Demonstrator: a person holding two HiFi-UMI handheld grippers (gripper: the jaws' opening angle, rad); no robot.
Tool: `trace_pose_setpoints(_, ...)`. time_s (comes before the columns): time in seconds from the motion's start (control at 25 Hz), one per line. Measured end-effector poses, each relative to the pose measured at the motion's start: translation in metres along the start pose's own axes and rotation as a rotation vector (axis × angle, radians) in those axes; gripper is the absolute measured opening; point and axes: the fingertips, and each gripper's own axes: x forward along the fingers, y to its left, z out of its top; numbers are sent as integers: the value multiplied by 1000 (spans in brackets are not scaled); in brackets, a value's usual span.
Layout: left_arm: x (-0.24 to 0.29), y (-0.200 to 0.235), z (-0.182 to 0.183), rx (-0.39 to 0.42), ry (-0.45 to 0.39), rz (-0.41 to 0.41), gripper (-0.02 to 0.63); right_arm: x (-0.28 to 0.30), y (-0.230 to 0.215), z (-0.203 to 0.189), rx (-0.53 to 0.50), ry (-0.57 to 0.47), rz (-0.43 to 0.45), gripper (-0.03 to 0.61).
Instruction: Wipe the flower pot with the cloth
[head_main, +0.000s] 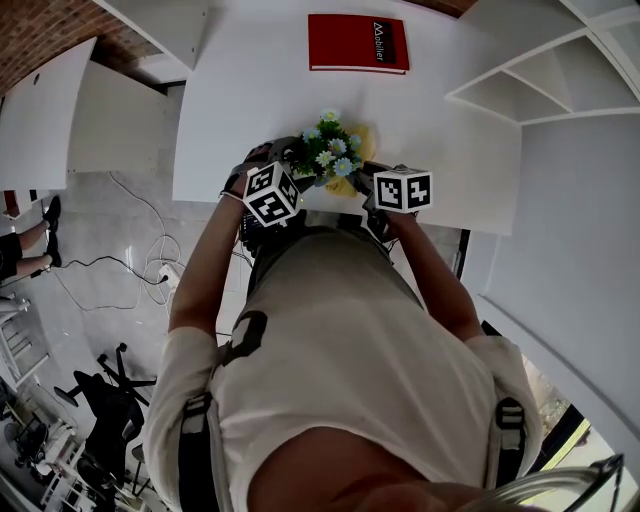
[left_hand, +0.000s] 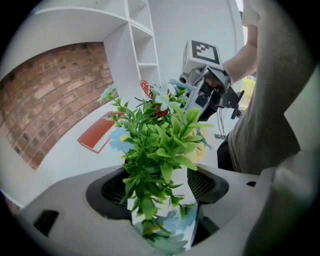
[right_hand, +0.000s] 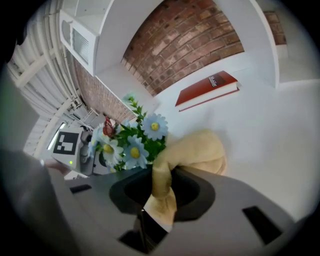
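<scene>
Two things are gripped: the flower pot (left_hand: 183, 192) by the left gripper (left_hand: 161, 227), the cloth (right_hand: 196, 152) by the right gripper (right_hand: 160, 200) beside it; the pot is screened by leaves (left_hand: 160, 142), a red book (head_main: 358, 43) beyond.

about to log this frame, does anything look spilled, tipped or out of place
Nothing stands out: the left gripper holds the flower pot, the right gripper holds the yellow cloth, and the red book lies flat on the table.

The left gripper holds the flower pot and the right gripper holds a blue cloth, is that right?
No. The cloth is yellow, not blue, as the right gripper view shows. The left gripper does hold the pot, and the right gripper holds the cloth.
</scene>
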Motion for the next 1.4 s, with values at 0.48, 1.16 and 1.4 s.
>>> trace_pose_setpoints(0.48, -8, -19, -3, -127, -13, -3, 353, 27, -24, -25, 9, 62, -61, 103)
trace_pose_setpoints(1.16, -12, -14, -1, -179, -48, -30, 353, -3, 10, 21, 27, -95, 34, 103)
trace_pose_setpoints(1.4, -11, -35, 2, -183, -51, -24, 353, 14, -1, -8, 84, -65, 7, 103)
